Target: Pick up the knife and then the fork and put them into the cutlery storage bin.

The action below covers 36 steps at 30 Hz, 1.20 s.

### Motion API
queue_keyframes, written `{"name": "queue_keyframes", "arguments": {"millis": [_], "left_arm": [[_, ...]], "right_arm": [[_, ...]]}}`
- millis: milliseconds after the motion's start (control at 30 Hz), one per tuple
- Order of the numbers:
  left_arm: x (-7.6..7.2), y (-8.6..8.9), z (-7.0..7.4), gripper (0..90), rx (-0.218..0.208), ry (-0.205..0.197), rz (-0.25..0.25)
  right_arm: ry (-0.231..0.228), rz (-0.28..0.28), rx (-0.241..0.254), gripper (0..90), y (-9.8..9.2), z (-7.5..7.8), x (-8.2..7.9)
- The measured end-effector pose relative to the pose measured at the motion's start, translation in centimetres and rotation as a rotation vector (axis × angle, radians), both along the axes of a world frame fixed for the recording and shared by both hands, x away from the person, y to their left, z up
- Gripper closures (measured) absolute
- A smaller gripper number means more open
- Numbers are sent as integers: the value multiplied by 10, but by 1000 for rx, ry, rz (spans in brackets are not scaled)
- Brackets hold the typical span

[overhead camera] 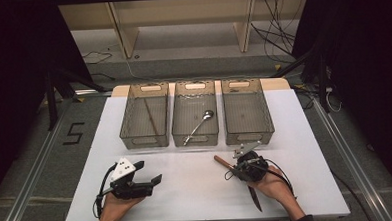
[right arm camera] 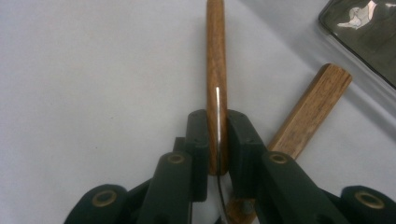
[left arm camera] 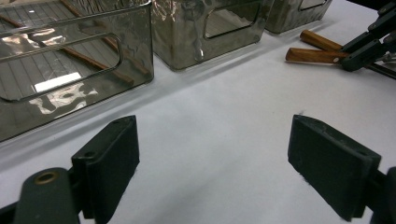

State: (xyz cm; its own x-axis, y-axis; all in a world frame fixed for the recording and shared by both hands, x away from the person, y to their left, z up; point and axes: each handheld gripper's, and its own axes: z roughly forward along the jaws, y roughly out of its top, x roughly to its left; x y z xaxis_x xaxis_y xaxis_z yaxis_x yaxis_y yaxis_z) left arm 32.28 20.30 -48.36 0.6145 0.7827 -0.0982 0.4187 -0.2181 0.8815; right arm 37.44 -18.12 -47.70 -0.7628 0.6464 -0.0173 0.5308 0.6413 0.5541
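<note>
Right tool (right arm camera: 217, 140), lower centre of the right gripper view: jaws clamped on a wooden-handled utensil (right arm camera: 216, 60) whose handle runs straight up the frame, a thin metal edge showing between the pads; a second wooden handle (right arm camera: 310, 109) lies beside it at right, on the white counter (right arm camera: 93, 70). Left tool (overhead camera: 149, 173), lower left of the high view: jaws apart, nothing between them, resting on the counter. Right tool at lower right there, a dark blade (overhead camera: 255, 198) trailing toward the bottom edge. Beyond, three clear bins in a row: left bin (overhead camera: 127, 121) with chopsticks (overhead camera: 152, 117), middle bin (overhead camera: 178, 116) with a spoon (overhead camera: 200, 123), right bin (overhead camera: 264, 112)
</note>
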Motion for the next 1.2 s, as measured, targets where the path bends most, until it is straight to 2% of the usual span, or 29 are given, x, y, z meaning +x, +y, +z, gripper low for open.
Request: {"name": "queue_keyframes", "arguments": {"millis": [300,433,633,967,1067,1200], "left_arm": [[0,0,0,164,3,3,0],[0,1,0,164,4,-2,2],[0,3,0,164,-15,-7,5],[0,4,0,164,-20,-10,11],[0,5,0,164,-13,-8,7],[0,4,0,164,-26,-10,11]], "right_arm": [[-17,-4,9,811,1,5,-3],[-42,-11,45,811,-1,16,-5],[-76,-39,130,811,-11,38,-3],[-104,-130,220,811,-24,72,23],[-114,-159,241,811,-26,84,36],[-127,-202,262,811,-29,98,54]]}}
